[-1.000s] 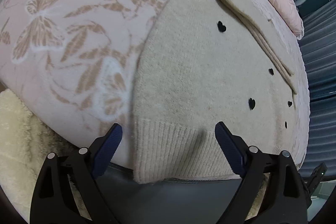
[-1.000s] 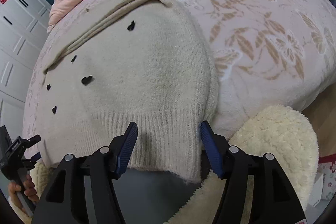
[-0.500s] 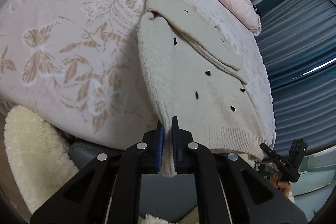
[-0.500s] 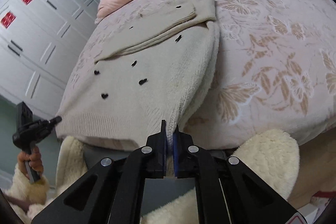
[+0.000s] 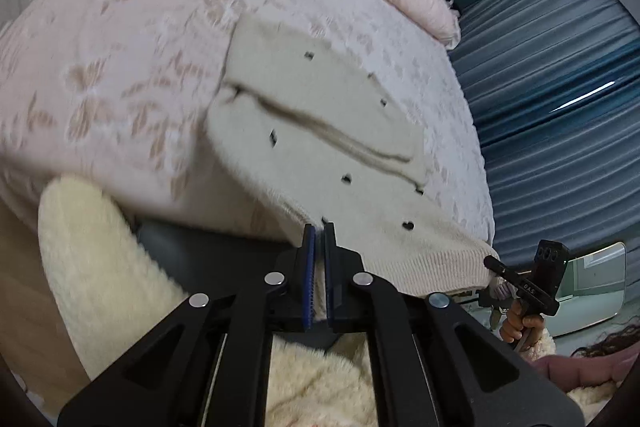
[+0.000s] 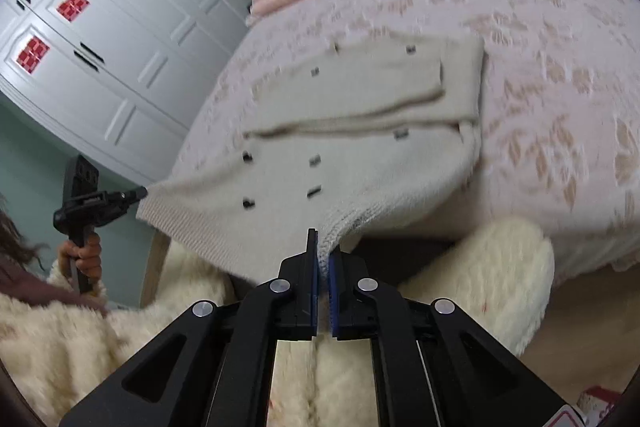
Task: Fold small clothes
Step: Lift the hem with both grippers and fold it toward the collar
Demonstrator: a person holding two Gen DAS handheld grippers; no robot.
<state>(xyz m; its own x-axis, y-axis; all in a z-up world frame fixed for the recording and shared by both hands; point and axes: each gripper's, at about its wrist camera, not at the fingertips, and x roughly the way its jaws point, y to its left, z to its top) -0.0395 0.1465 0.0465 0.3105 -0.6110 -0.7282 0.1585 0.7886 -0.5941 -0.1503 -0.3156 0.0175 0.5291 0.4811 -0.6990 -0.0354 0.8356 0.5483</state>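
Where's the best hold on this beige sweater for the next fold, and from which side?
The ribbed hem, one corner per gripper, from the bed's near edge. The sweater lies flat with sleeves folded across its top, hem nearest. The left gripper and right gripper are shut on those corners.

Left gripper point(image 5: 319, 239), right gripper point(image 6: 323, 247): black angular linkage arms, silver round rivets, blue ribbed pads inside each finger. Behind them, fluffy cream sleeves point(image 6: 60, 327).

sweater point(image 5: 320, 131): cream knit with tiny dark hearts, sleeve folded across, lying on the bedspread point(image 5: 120, 47)
left gripper point(image 5: 319, 231): clamped tight on one hem corner
right gripper point(image 5: 490, 261): pinching the other hem corner, hand point(image 5: 520, 319) on its handle
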